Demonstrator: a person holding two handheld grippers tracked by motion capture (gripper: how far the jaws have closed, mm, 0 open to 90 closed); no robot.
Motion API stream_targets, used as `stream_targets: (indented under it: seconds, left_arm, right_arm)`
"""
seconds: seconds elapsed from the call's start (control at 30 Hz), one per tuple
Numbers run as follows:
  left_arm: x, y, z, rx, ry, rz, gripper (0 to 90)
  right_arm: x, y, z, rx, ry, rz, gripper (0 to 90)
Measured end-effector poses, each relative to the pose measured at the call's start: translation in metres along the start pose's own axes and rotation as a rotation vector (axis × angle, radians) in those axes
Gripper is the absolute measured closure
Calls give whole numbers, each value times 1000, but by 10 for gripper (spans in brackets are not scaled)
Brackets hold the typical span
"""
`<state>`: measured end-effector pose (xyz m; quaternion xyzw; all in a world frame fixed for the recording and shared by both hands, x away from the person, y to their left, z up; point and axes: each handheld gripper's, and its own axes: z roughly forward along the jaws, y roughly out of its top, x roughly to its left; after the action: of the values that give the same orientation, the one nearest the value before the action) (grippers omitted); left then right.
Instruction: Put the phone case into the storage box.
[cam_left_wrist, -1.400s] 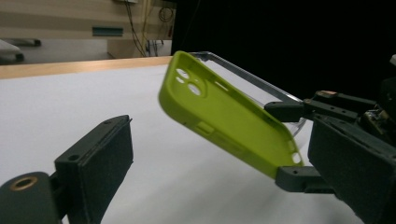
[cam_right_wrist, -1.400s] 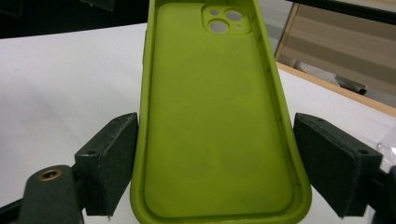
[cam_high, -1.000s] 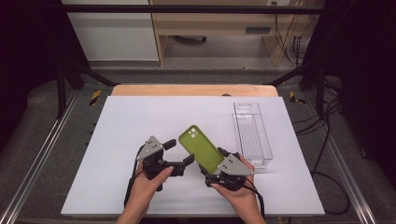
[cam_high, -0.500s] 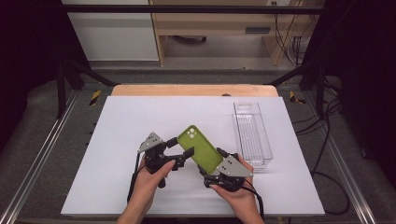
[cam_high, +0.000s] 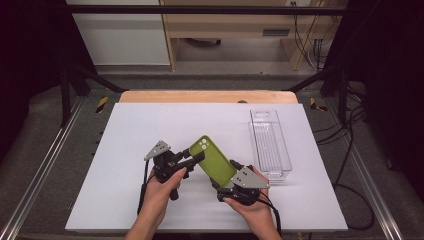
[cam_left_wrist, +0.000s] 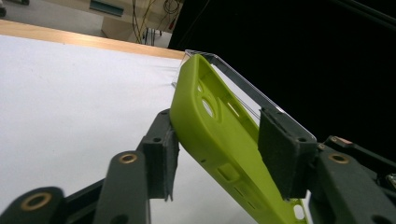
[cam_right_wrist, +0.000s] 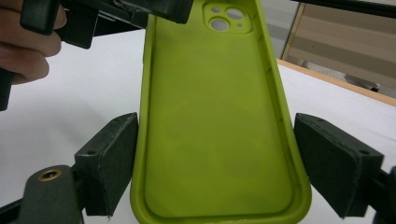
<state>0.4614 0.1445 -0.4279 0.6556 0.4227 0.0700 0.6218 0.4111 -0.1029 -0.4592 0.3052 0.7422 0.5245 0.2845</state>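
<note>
A lime-green phone case (cam_high: 212, 160) is held tilted above the white table, camera cut-outs at its far end. My right gripper (cam_high: 226, 175) is shut on its near end; in the right gripper view the pads (cam_right_wrist: 112, 163) sit against both long edges of the case (cam_right_wrist: 210, 116). My left gripper (cam_high: 197, 157) reaches in from the left at the camera end. Its jaws have just been closing, and in the left gripper view the case (cam_left_wrist: 210, 121) lies slantwise between the pads (cam_left_wrist: 161, 149), which touch it on both sides.
A clear plastic tray (cam_high: 270, 142) lies lengthwise on the white tabletop (cam_high: 150, 125) to the right of the hands. A wooden strip (cam_high: 207, 96) runs along the table's far edge, and metal rails and cables flank the table.
The left gripper has shifted right toward the case and its jaws have narrowed from wide open onto the case's far end. The right gripper and the case have kept still.
</note>
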Motion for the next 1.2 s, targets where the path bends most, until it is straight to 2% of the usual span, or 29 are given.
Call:
stream_targets:
  seconds: [0.37, 0.47, 0.67, 0.77, 0.9, 1.1, 1.2]
  left_arm:
    - [-1, 1, -1, -13, 9, -20, 633]
    - [-1, 1, -2, -28, -6, -31, 659]
    - [-3, 0, -3, -26, 2, -72, 692]
    - [-6, -1, -3, -36, -26, -95, 722]
    - [-13, -1, -4, -40, -45, -94, 762]
    - [-19, 0, -6, -43, -36, -68, 772]
    - [-21, 0, -7, -50, -34, -48, 772]
  right_arm:
    - [0, -2, 2, 11, 4, 3, 171]
    - [0, -3, 2, 14, 5, 3, 171]
    - [0, -4, 4, 21, 7, 0, 171]
    - [-1, -6, 6, 31, 9, -3, 170]
    - [-1, -8, 9, 44, 11, -5, 170]
    - [-1, -9, 11, 42, 19, -5, 168]
    - [-2, -9, 12, 41, 43, 14, 162]
